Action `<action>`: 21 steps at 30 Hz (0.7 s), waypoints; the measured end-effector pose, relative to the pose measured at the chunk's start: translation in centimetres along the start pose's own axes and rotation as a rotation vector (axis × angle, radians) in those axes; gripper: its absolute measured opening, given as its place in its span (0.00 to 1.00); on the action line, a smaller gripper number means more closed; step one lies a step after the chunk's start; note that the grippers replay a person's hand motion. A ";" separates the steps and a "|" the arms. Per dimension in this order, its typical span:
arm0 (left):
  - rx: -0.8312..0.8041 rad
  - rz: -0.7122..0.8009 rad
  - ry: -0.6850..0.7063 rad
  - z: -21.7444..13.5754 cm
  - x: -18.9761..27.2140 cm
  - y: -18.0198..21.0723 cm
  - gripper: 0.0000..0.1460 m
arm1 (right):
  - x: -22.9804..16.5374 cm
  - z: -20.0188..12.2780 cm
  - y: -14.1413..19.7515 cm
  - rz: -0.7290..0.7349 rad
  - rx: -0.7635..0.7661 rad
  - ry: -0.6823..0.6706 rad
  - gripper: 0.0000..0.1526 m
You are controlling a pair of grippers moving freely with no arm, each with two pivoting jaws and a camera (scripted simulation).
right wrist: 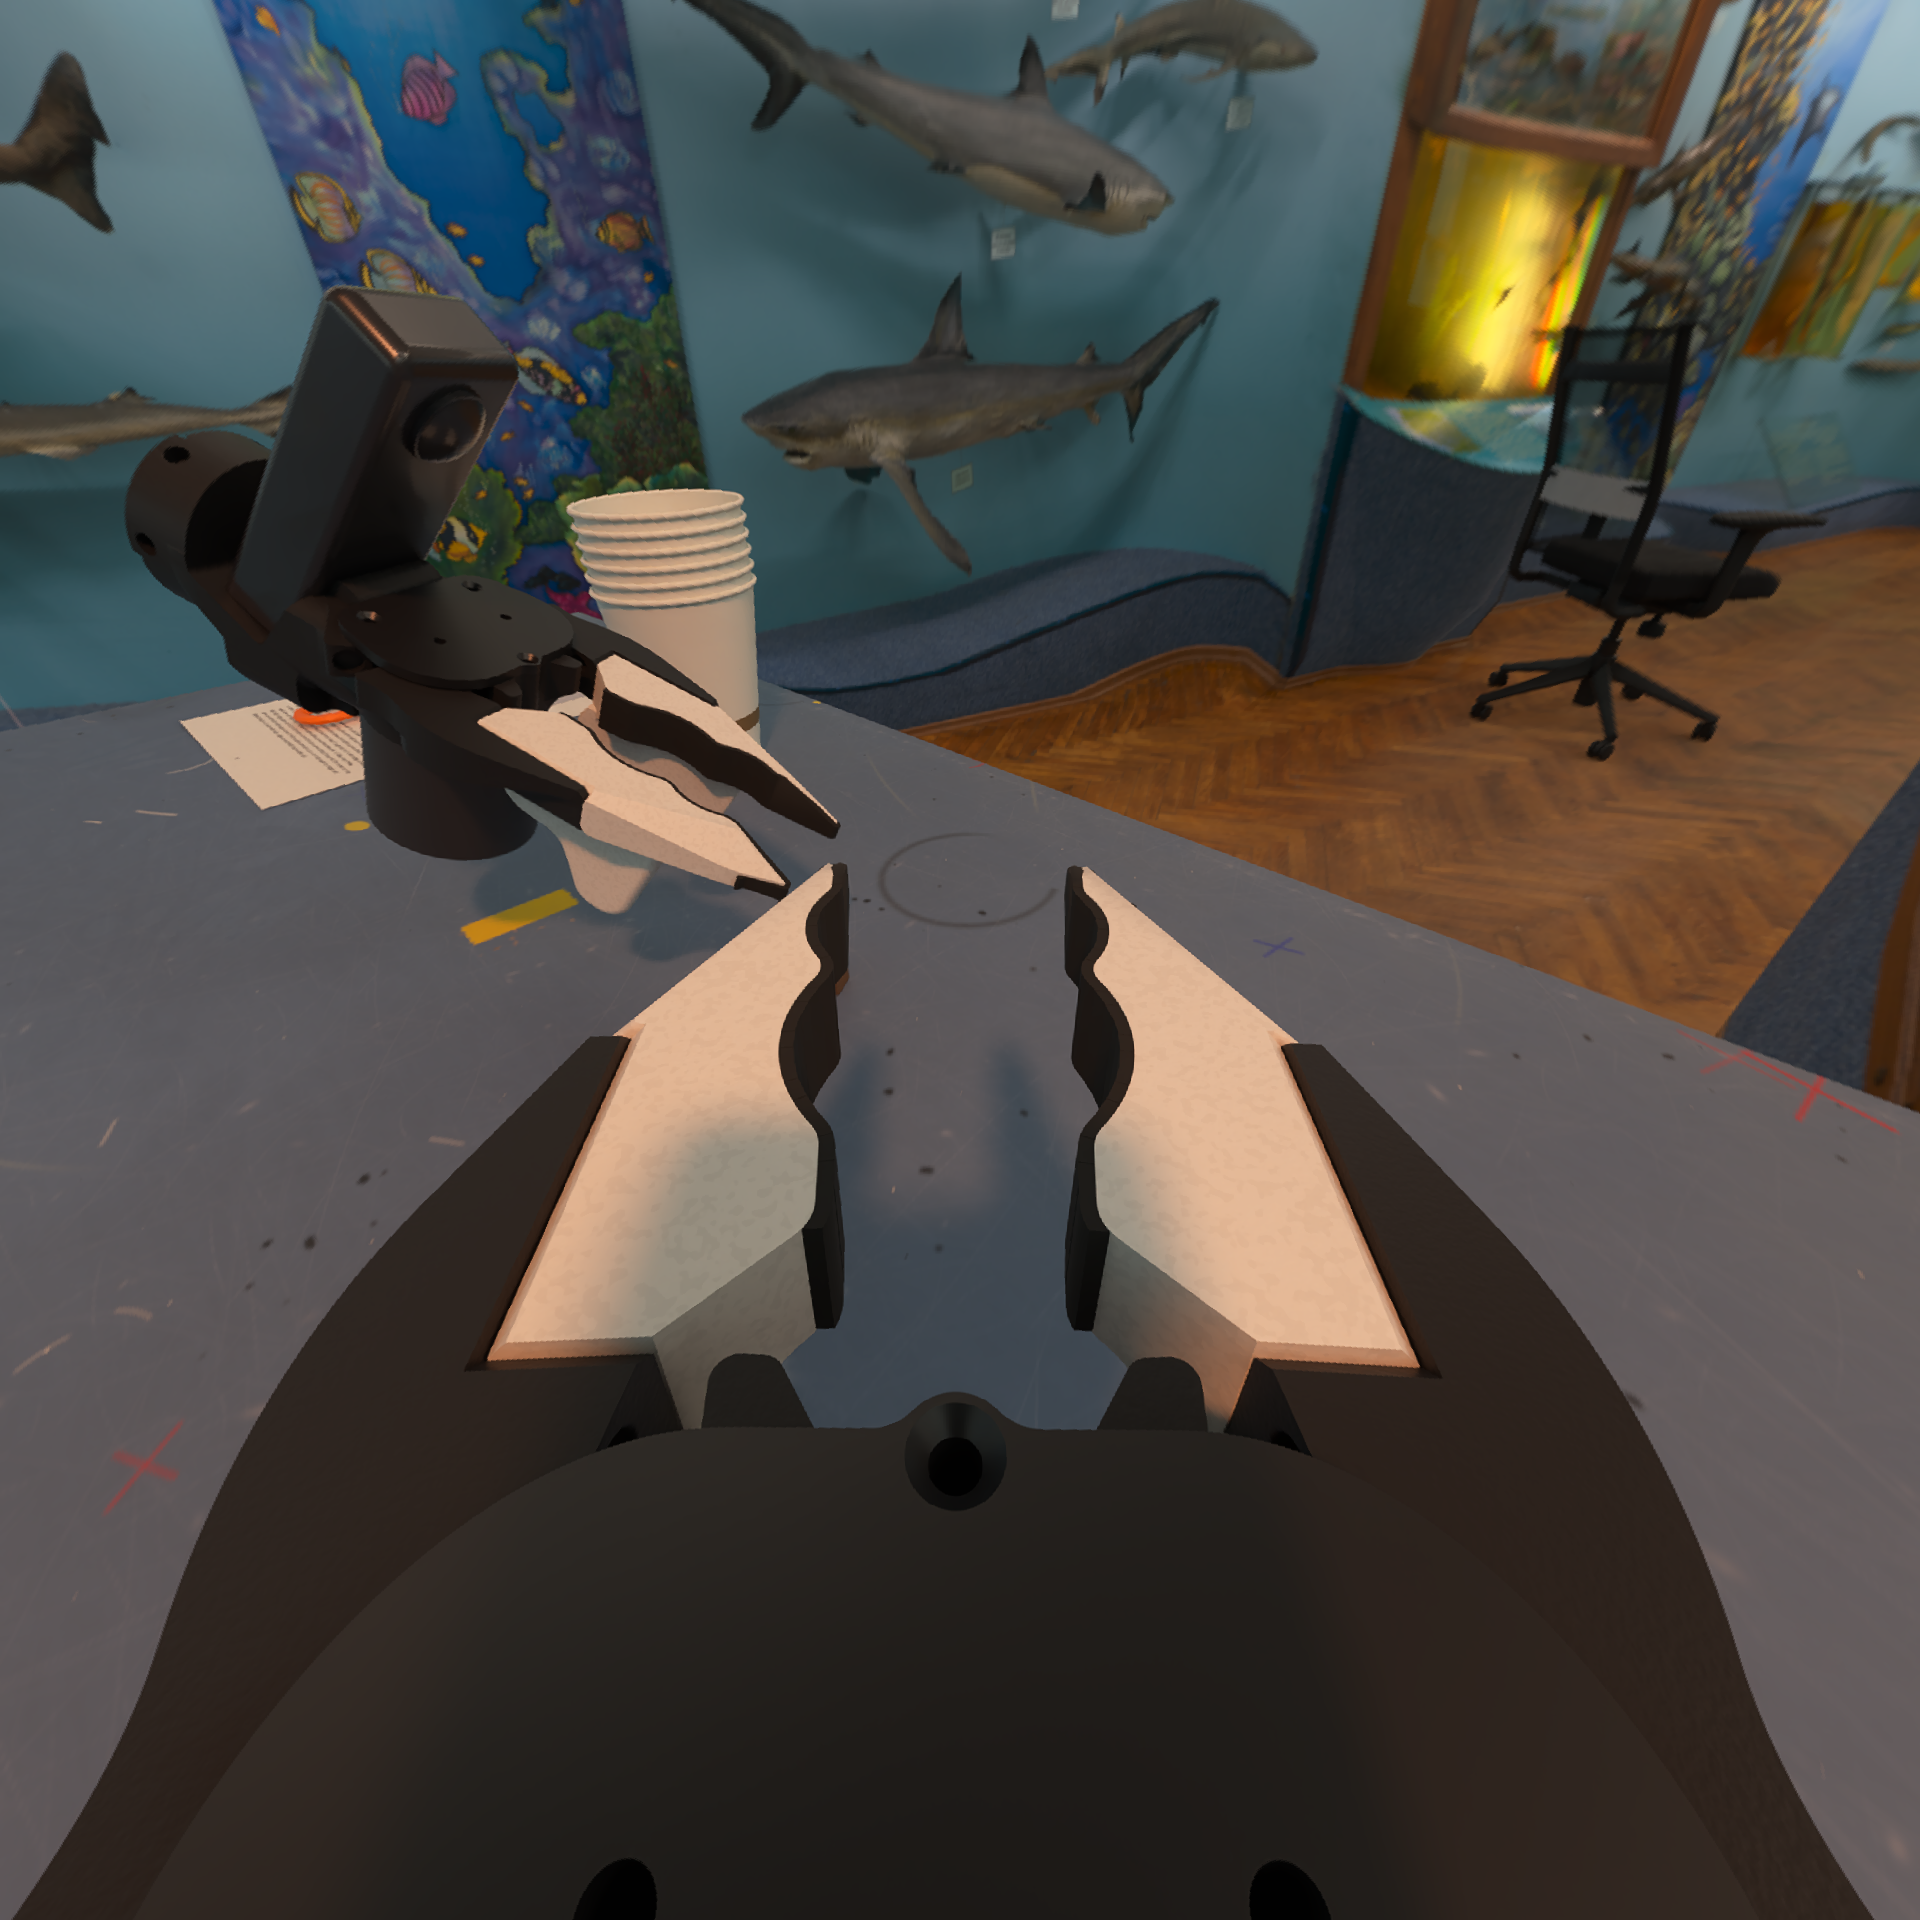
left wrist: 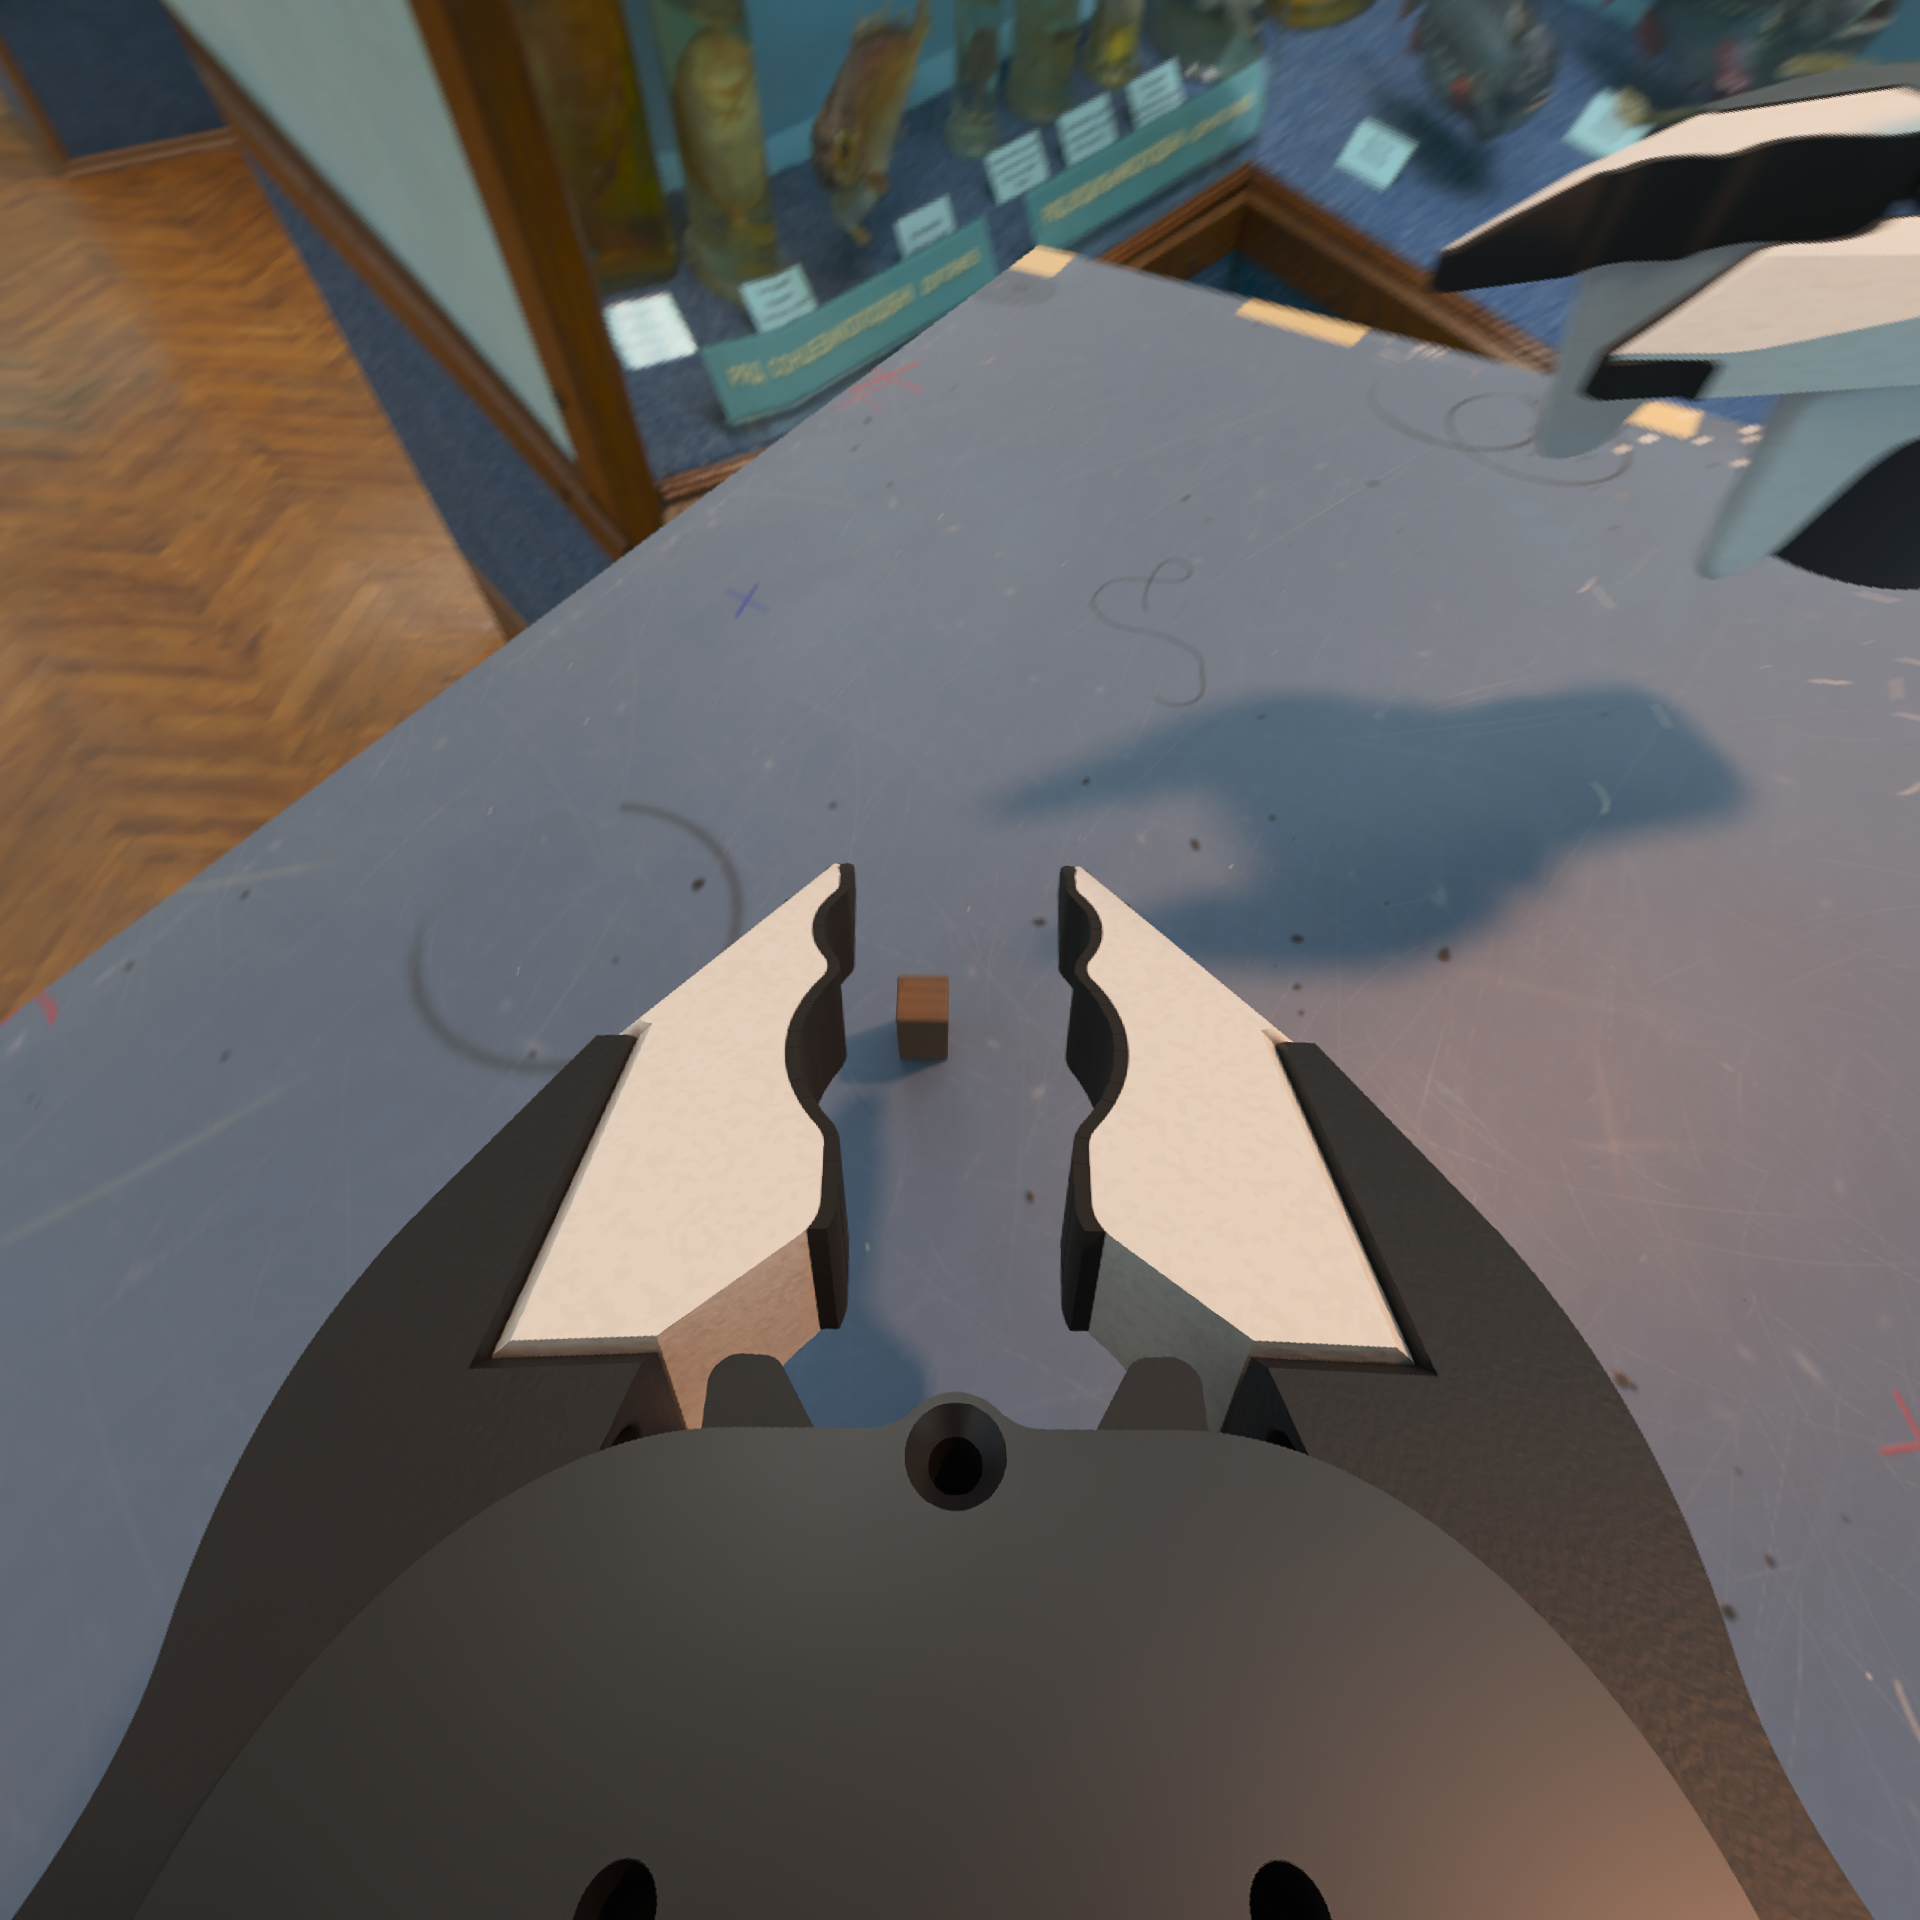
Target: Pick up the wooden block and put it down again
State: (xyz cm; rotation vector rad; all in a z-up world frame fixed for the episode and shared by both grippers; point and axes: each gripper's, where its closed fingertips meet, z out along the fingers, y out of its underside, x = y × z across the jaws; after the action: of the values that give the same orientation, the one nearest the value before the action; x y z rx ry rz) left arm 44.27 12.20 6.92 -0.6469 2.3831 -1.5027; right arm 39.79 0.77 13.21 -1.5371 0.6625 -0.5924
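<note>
In the left wrist view, the left gripper (left wrist: 956, 883) hovers over the grey counter (left wrist: 1351, 1143) with its jaws spread wide and nothing between the pads. The wooden block (left wrist: 923, 1016) – a small brown cube – sits on the counter in the gap between the fingers, nearer the left one and touching neither. At 2 o'clock, the right gripper (left wrist: 1621, 499) hangs high above the counter, well apart from the block, its shadow lying across the surface below it.

In the right wrist view, the right gripper (right wrist: 956, 883) is also wide open and holds nothing. At 10 o'clock the left gripper (right wrist: 795, 854) points down toward the counter (right wrist: 312, 1091), fingers parted. Behind it stand a stack of paper cups (right wrist: 675, 592) and a sheet of paper (right wrist: 265, 748). At 2 o'clock – off the counter – an office chair (right wrist: 1631, 551) stands on the parquet floor (right wrist: 1351, 810). The block cannot be made out in this view.
</note>
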 end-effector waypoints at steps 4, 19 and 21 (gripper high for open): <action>0.058 0.046 0.032 -0.1 -0.6 -1.3 0.20 | 0.8 2.7 -0.8 0.047 -0.033 -0.053 0.27; -0.044 0.024 -0.003 0.2 -1.5 1.8 0.25 | 0.6 4.0 1.3 -0.089 -0.096 -0.083 0.24; -0.064 0.047 -0.007 0.5 -1.2 2.0 0.26 | 0.7 3.6 1.3 -0.143 -0.102 -0.037 0.24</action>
State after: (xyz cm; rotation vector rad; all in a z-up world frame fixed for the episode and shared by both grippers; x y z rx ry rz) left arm 45.08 13.16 4.89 -0.6048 2.4328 -1.4081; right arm 42.77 2.77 11.64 -1.6975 0.5651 -0.6446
